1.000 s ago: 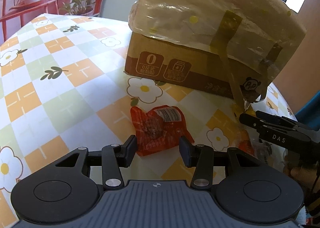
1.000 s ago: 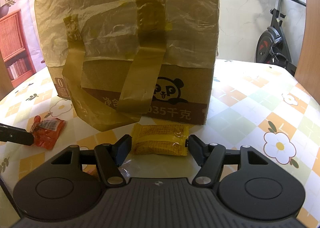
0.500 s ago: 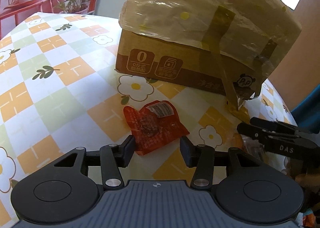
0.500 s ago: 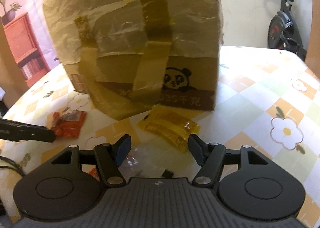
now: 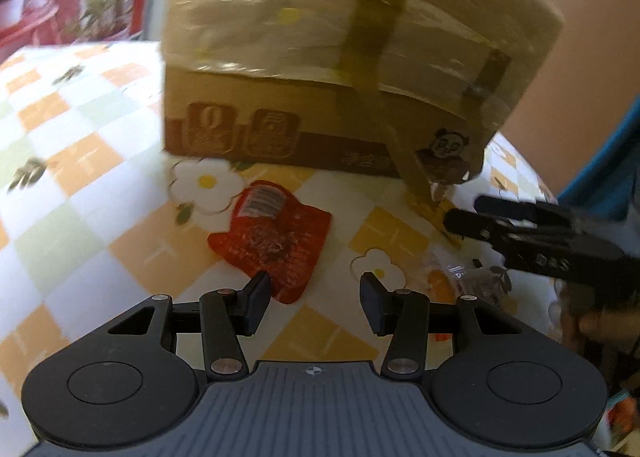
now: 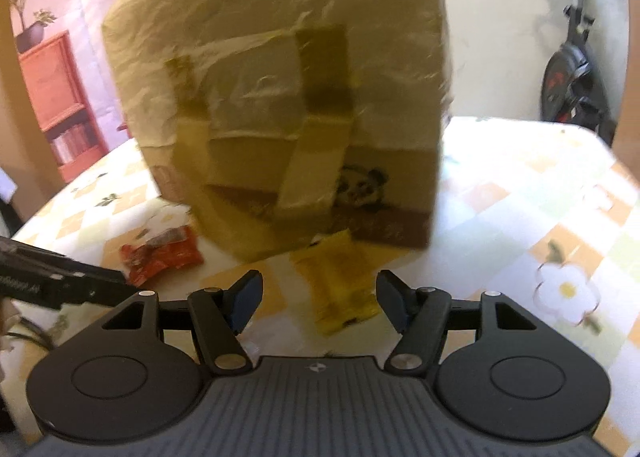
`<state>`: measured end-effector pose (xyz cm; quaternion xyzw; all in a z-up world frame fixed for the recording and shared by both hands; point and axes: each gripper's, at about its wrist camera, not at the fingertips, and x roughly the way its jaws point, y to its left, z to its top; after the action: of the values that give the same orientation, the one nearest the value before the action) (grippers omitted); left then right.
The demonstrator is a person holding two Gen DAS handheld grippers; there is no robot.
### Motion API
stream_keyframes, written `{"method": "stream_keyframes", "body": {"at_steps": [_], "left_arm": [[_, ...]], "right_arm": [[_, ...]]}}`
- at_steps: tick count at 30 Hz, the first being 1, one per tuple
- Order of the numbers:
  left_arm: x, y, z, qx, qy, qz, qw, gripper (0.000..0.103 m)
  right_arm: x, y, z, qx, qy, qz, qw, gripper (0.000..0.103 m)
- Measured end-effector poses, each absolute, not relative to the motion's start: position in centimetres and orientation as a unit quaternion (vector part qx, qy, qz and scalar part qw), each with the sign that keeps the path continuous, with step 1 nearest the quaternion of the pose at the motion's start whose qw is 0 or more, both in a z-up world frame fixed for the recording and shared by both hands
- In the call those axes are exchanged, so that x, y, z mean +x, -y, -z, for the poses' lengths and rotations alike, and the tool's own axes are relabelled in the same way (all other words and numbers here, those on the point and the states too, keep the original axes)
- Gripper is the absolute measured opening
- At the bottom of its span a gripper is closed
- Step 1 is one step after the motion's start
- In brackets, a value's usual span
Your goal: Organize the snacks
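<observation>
Two snack packets lie on your counter (image 5: 100, 185), which wears a checked orange, green and white cloth with daisy prints. Your left gripper (image 5: 315, 303) has its jaws spread with nothing pinched; the crinkled red-orange foil snack packet with a white barcode label (image 5: 276, 233) lies flat just ahead of it, its near corner right by the left finger's tip, but the pads are not closed on it. Your right gripper (image 6: 319, 303) is also spread and holds nothing; the flat yellow foil snack packet (image 6: 340, 281) lies on the cloth between and just beyond its fingers, angled, its far end near the box. A big brown cardboard box wrapped in crinkly clear plastic and strips of tan tape, with a panda print low on one side (image 6: 280, 97), stands behind both packets. From the left wrist view, a small clear wrapper with something orange inside (image 5: 460, 273) lies near the right gripper's black fingers. Both views are motion-blurred. An exercise bike (image 6: 572, 73) stands beyond the counter.
</observation>
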<state>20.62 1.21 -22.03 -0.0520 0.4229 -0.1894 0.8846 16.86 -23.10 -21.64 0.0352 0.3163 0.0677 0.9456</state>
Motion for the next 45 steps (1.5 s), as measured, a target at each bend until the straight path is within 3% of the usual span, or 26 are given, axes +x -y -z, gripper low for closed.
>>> {"method": "stream_keyframes", "body": {"at_steps": [4, 12, 31, 37, 45], "left_arm": [[21.0, -0.3, 21.8, -0.032, -0.422, 0.2, 0.884, 0.053], [20.3, -1.5, 20.5, 0.002, -0.392, 0.172, 0.904, 0.066], [22.9, 0.7, 22.9, 0.072, -0.361, 0.142, 0.919, 0.067], [22.7, 0.2, 22.9, 0.055, -0.356, 0.142, 0.922, 0.054], [21.9, -0.3, 22.5, 0.043, -0.35, 0.142, 0.925, 0.051]], "right_arm": [[18.6, 23.2, 22.5, 0.004, -0.327, -0.064, 0.943, 0.065], [19.0, 23.5, 23.7, 0.002, -0.317, -0.045, 0.947, 0.043], [18.7, 24.0, 23.8, 0.01, -0.308, -0.045, 0.95, 0.043], [18.7, 24.2, 23.8, 0.017, -0.306, -0.047, 0.951, 0.043], [18.7, 24.4, 23.7, 0.02, -0.306, -0.049, 0.951, 0.043]]}}
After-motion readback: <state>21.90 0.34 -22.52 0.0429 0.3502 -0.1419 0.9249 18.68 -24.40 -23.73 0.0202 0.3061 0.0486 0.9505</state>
